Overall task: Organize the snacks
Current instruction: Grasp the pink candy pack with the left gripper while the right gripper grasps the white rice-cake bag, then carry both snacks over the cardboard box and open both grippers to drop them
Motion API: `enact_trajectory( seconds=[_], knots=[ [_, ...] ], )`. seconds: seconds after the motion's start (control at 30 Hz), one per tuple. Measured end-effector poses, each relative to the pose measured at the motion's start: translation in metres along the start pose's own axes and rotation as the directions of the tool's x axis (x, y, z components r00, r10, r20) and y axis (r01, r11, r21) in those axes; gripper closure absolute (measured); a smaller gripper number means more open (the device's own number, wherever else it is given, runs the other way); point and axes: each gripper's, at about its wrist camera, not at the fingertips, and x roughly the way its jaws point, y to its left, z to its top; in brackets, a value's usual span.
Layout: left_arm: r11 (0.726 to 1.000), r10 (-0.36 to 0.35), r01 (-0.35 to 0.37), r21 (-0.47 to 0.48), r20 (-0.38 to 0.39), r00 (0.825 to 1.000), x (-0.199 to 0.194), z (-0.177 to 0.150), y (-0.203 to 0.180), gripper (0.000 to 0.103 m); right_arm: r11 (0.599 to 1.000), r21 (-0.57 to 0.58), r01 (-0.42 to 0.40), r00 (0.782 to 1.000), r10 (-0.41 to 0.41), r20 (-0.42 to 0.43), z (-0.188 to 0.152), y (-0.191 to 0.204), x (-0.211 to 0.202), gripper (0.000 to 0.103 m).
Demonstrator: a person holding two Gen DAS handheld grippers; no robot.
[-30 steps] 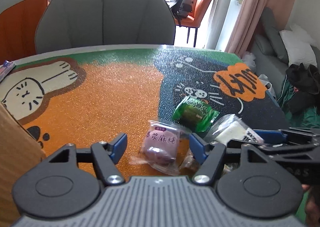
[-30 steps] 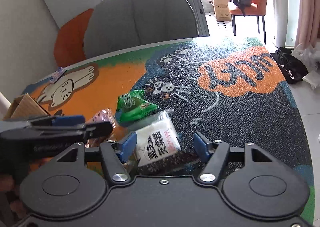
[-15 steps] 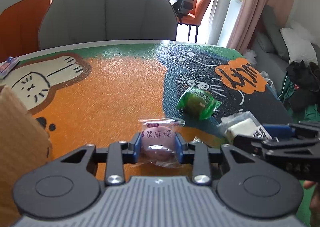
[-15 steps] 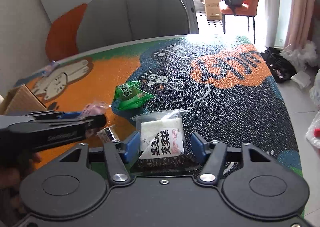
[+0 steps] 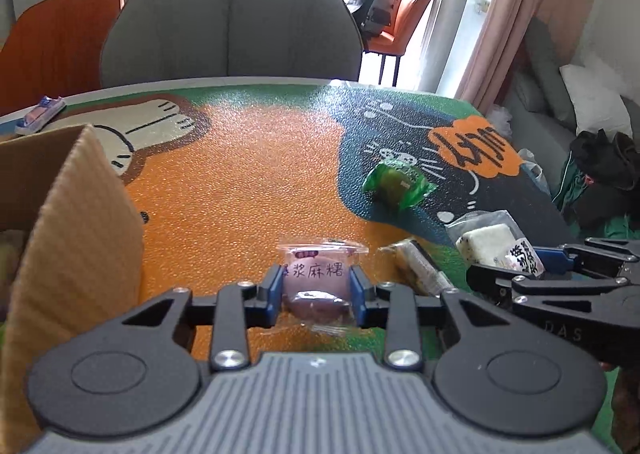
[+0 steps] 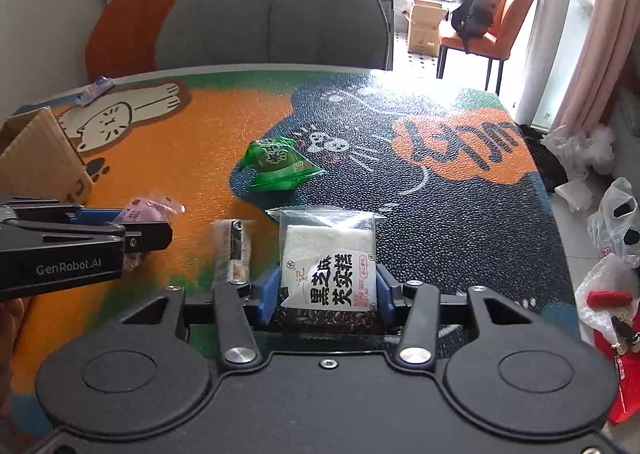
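Note:
In the left wrist view my left gripper (image 5: 314, 290) is shut on a purple mochi packet (image 5: 314, 274), its blue pads pressing both sides just above the cat-print table mat (image 5: 248, 174). In the right wrist view my right gripper (image 6: 326, 294) has its jaws closing on a white and black sesame rice-cake packet (image 6: 328, 254), and the pads touch its edges. A green wrapped snack (image 6: 276, 164) lies farther out on the mat. A small clear bar packet (image 6: 234, 250) lies between the two grippers. An open cardboard box (image 5: 76, 222) stands at the left.
A grey chair (image 5: 232, 26) and an orange chair (image 5: 60, 46) stand behind the table. A small blue and pink packet (image 5: 40, 120) lies at the far left edge. The table's right edge (image 6: 556, 222) drops to a floor with plastic bags (image 6: 612, 222).
The left jaws shut on the purple packet and hold it. The right jaws narrowed onto the white packet. Both grippers drew back, and the cardboard box came further into view.

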Motion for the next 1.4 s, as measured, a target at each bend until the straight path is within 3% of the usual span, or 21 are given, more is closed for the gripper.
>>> enact_trajectory(
  seconds=[0.77,1.1,1.4],
  knots=[
    [0.999,-0.028,0.03,-0.01,0.148,0.989,-0.106,0.002,0.015,0.071,0.995,0.006,-0.101,0.981,0.098,0.166,0.017,0.038,-0.085,0.058],
    [0.999,0.019,-0.012,-0.036,0.196,0.98,-0.145,0.0,0.045,0.071,0.987,-0.03,-0.157,0.966,0.159,0.202,0.027,0.073,-0.101,0.057],
    [0.991,0.095,-0.073,-0.114,0.208,0.973,-0.168,-0.006,0.095,0.071,0.977,-0.084,-0.198,0.956,0.211,0.204,0.034,0.11,-0.1,0.057]
  ],
)
